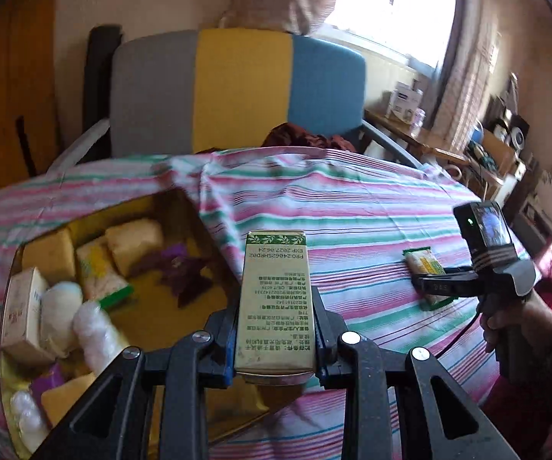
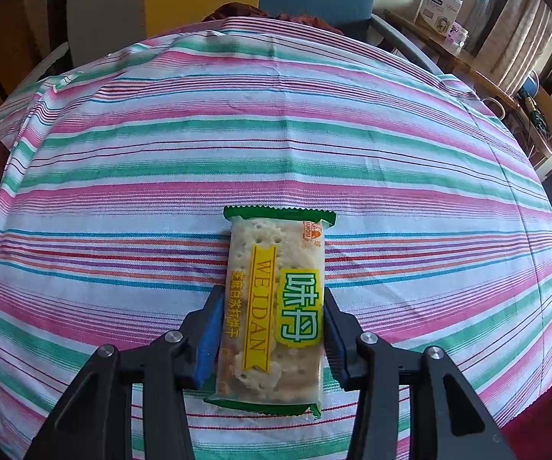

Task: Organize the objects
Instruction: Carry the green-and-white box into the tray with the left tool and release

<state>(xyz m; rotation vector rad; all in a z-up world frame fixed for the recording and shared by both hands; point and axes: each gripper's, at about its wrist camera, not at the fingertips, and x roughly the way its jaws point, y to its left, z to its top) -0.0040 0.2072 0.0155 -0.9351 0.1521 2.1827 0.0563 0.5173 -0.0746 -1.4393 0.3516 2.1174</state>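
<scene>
Item: olive-green carton [image 1: 276,299], clamped upright in the left hand-held gripper [image 1: 276,329], just right of the open box [image 1: 137,207] of snacks at 9 o'clock. Advice: carry it over the bare yellow floor, lower, then release.

Item: cracker packet [image 2: 276,310], flat on the striped table [image 2: 276,134], between the pads of the right hand-held gripper [image 2: 274,329], which appear to pinch its sides. Advice: squeeze lightly; crackers likely break.

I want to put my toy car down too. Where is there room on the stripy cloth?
The striped cloth is bare between the cracker packet and the chair, and along both sides of the packet. The open box at the cloth's left is crowded with packets, with only a small yellow patch free inside.
</scene>
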